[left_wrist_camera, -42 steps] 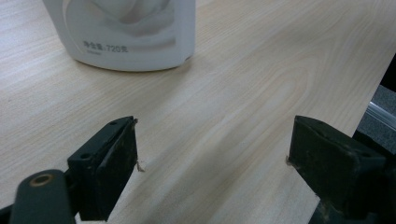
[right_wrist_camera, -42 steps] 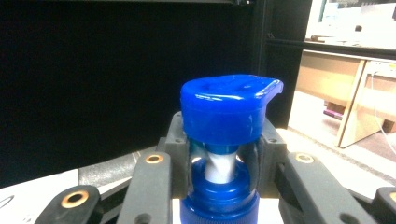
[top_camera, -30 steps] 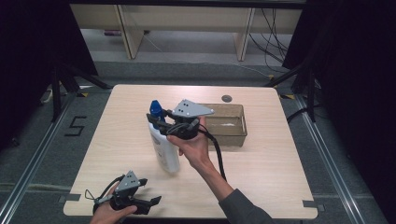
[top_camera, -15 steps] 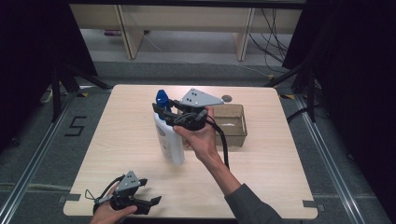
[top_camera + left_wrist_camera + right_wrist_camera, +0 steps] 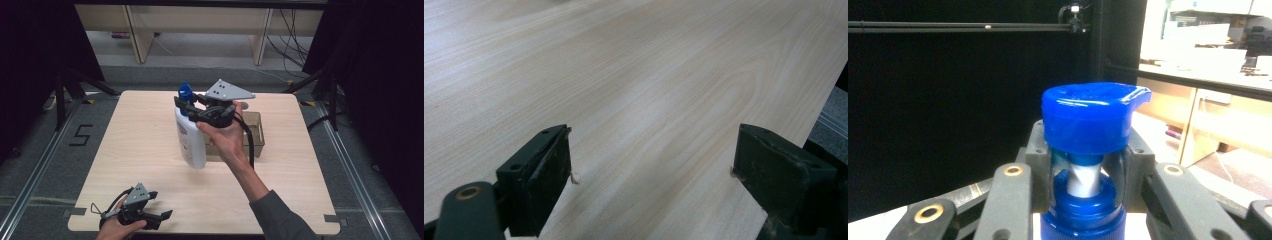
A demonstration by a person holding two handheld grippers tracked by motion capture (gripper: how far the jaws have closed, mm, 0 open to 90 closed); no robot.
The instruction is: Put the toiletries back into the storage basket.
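Observation:
A white pump bottle [image 5: 191, 140] with a blue pump head [image 5: 185, 92] hangs upright over the middle of the table, its base just above the wood. My right gripper [image 5: 184, 109] is shut on its neck under the pump head. In the right gripper view the blue pump head [image 5: 1091, 115] sits just above the jaws, which clamp the white stem [image 5: 1084, 180]. My left gripper [image 5: 161, 218] rests near the table's front left edge, open, with nothing between its jaws. In the left gripper view the two black pads [image 5: 546, 176] stand wide apart over bare wood.
A clear brown plastic bin [image 5: 255, 131] stands on the wooden table [image 5: 140, 135] right behind the right hand. A small dark round object [image 5: 242, 105] lies at the back edge. Beyond the table are shelf legs and cables on the floor.
The right gripper has lifted the bottle from a tilted pose to upright and moved it up and slightly right. The left gripper has stayed in place.

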